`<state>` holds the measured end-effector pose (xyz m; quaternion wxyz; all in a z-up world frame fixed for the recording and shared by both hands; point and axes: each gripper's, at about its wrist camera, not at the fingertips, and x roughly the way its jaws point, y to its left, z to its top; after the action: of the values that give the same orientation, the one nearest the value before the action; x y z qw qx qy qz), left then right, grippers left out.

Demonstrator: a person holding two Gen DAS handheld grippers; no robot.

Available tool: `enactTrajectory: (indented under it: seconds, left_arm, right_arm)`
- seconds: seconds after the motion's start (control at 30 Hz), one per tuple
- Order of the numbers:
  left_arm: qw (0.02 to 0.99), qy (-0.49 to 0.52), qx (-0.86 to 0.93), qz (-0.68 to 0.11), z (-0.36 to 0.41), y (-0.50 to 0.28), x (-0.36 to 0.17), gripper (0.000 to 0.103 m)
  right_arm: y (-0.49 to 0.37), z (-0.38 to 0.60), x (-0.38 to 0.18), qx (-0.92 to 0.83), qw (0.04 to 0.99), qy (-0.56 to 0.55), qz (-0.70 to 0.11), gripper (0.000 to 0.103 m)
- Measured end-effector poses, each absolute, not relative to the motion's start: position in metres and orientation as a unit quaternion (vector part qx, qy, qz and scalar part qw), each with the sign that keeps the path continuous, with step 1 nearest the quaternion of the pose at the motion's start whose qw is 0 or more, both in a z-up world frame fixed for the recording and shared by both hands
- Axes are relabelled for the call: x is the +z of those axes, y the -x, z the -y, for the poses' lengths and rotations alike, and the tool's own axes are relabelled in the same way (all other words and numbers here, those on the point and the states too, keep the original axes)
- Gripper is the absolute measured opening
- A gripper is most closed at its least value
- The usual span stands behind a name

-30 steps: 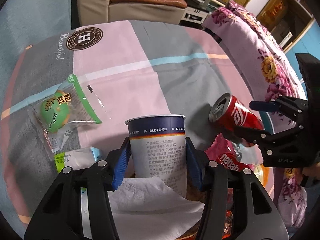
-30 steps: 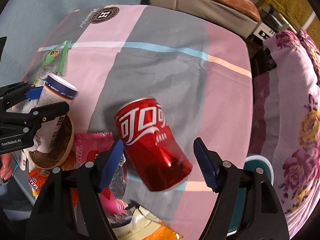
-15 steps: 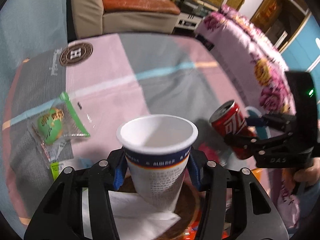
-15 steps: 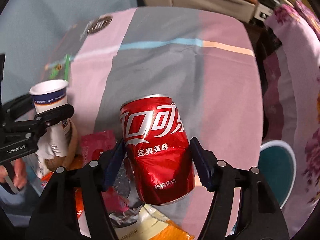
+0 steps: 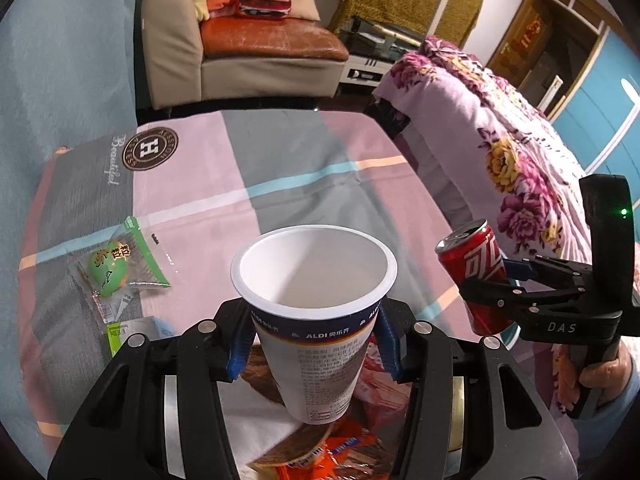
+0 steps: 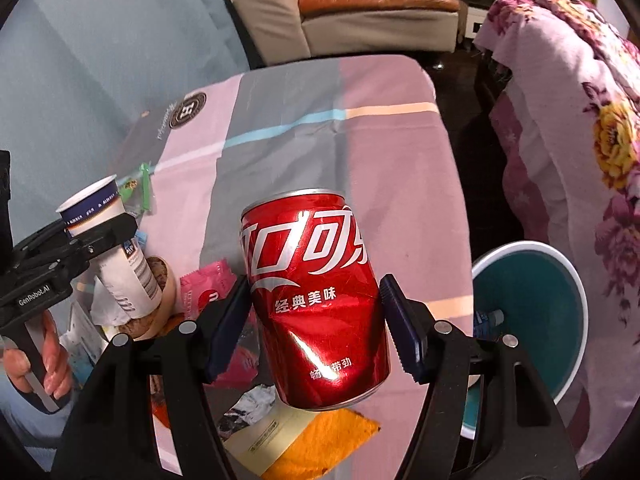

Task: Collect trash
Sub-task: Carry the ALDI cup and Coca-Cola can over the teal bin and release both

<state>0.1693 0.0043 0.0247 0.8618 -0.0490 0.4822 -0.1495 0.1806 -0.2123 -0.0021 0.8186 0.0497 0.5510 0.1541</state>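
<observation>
I've lifted both clear: left claw [image 5: 314, 346] grips the cup [image 5: 316, 320], right claw [image 6: 316, 322] the can [image 6: 316, 300]; bin [image 6: 532, 312] probably next.

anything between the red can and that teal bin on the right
Nothing visible. The red can is held off the table in the right gripper, and the teal bin sits open just to its right, past the table edge, with only empty space between them.

The cup [image 5: 316, 320] is white with a navy band; the can [image 6: 320, 300] is red with white lettering; the tabletop [image 5: 280, 168] cloth shows pink and grey blocks; the bin [image 6: 536, 320] is teal, white-rimmed.
</observation>
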Motion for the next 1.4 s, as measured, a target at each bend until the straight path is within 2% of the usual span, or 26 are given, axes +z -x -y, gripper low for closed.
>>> enactTrajectory:
  seconds: [0.57,1.4]
  left_arm:
    - [0.856,0.01,-0.204,-0.475,0.062,-0.133,0.04,0.052]
    - [0.82,-0.066,-0.272,-0.499,0.216,-0.129,0.019,0.052]
  right_arm:
    - [-0.124,0.275,0.023,0.114,0.842,-0.11,-0.516,0.063]
    - [-0.071,0.407,-0.001,0.042,0.85,-0.201,-0.485,0.063]
